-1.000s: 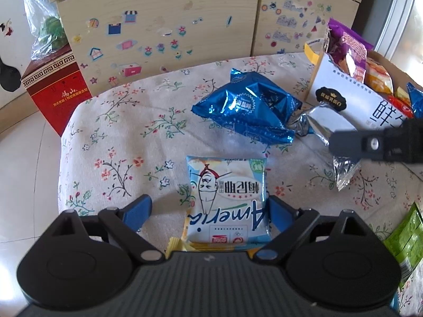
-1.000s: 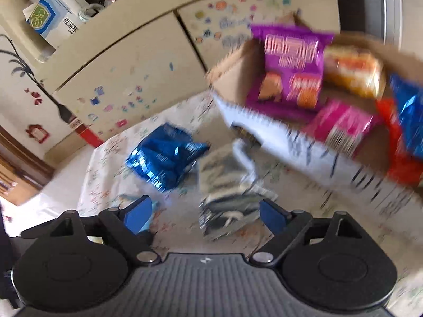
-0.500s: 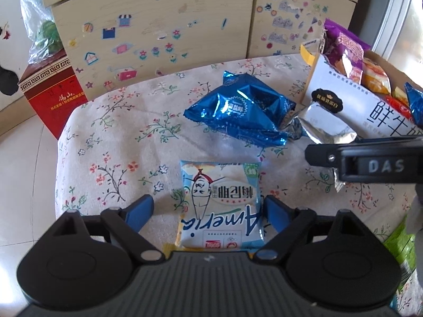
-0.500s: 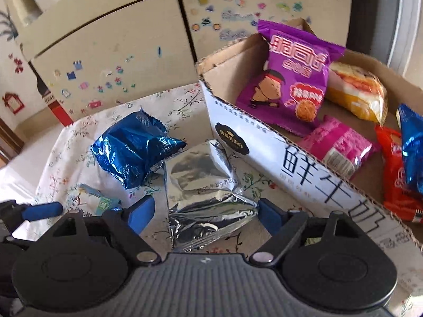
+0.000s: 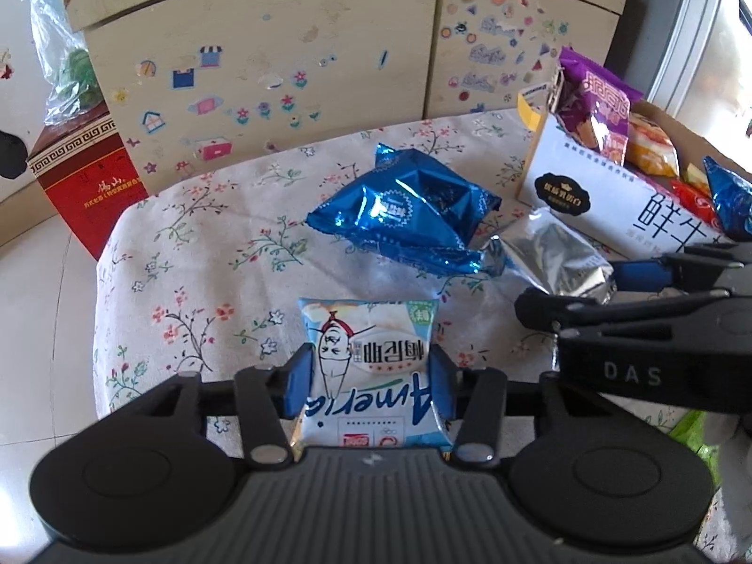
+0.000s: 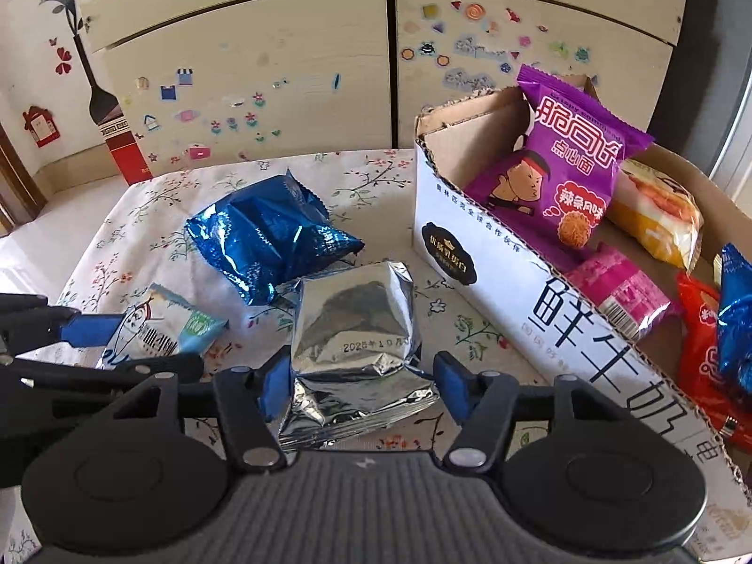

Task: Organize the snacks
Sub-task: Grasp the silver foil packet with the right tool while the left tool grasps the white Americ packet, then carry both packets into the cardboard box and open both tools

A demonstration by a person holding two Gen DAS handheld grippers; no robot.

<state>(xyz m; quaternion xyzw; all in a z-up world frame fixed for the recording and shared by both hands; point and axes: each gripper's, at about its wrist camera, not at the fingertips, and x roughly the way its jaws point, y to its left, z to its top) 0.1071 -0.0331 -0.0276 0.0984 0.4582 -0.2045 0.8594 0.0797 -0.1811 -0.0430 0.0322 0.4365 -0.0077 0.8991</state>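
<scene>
Floral cloth covers the table. Left gripper (image 5: 370, 379) pinches the white packet (image 5: 371, 376), ready for lifting; right gripper (image 6: 355, 383) straddles the foil packet (image 6: 355, 348), pads apparently not yet tight. Box (image 6: 540, 301) waits just beside.

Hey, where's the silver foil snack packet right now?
In the right wrist view the silver foil packet lies on the floral tablecloth between the right gripper fingers, just in front of the blue foil bag, left of the cardboard box.
</scene>
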